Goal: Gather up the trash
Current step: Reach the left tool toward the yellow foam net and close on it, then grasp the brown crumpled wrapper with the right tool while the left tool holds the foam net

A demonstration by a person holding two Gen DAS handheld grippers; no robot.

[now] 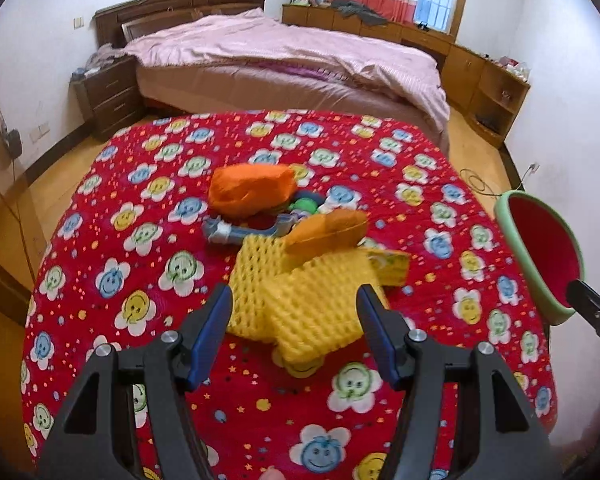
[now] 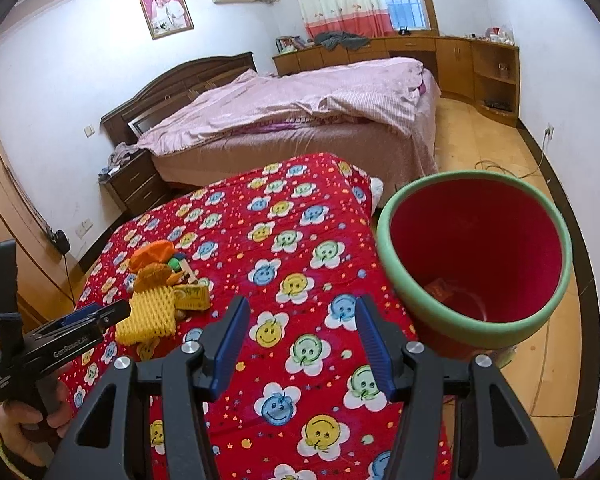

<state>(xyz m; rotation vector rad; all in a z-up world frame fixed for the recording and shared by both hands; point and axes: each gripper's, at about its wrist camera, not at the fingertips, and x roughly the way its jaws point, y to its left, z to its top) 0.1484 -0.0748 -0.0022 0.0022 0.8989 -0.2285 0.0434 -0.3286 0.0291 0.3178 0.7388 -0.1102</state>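
Looking along the left gripper, its jaws stand apart with nothing pressed between the pads, hanging over the near end of the yellow foam net on the red flowered cloth. Behind the net lie an orange wrapper, a small yellow carton, an orange bag and some blue-grey and green scraps, all bunched together and uncollected. The bin shows at the right edge of this view, well apart from the pile. From the right wrist, the right gripper also stands with jaws apart and empty above bare cloth, between the pile and the bin. The bin's red inside holds what seems a single reddish scrap at the bottom, so collection looks barely begun: nearly the whole heap is left, and the foam net seems the likely next piece.
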